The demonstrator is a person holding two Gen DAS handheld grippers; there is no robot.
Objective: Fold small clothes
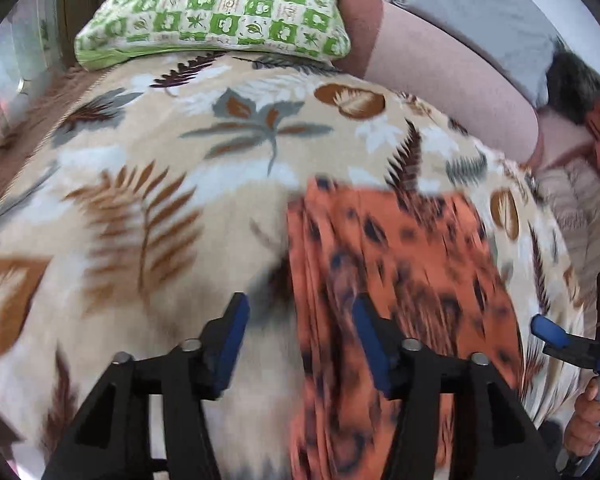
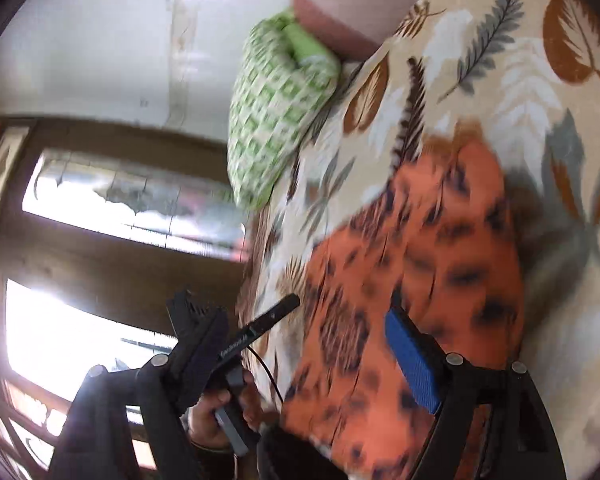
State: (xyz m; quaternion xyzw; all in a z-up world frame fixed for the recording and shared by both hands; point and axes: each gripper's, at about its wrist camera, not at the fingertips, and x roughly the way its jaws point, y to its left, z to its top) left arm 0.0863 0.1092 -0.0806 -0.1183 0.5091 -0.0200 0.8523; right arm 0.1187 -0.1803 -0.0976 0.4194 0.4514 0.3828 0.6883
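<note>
Bedroom setup, looks like: a bed covered by a beige leaf-print blanket (image 1: 172,168), with a window and pale wall off to one side in the right wrist view.

Lying on that blanket is the orange garment with dark spots (image 1: 400,280), stretched out long, roughly in the middle-right of the bed from the left camera. It looks bunched in lengthwise pleats along its left edge, so I'd guess it's only partly folded or not yet squared up.

Left gripper (image 1: 300,332) hangs over the near left edge of the cloth, blue pads apart, nothing between them. Right gripper (image 2: 300,344) is also spread wide and holding nothing; its blue pad sits over the orange fabric. You can spot its tip on the far right of the left view too.

If it were me: flatten those pleats first, then pinch the two near corners, one per tong, getting just one layer and not the blanket underneath. Lift low, carry the edge toward the far end, and line up edges before letting go. This fabric looks thin and slippery, so go slow.

Further out, a green-and-white checked pillow (image 1: 220,12) sits at the far end, beside a pinkish bolster (image 1: 440,64).

Writing: there's some small white lettering on the other gripper's handle in the right view, too blurred to read. No brands visible otherwise.
</note>
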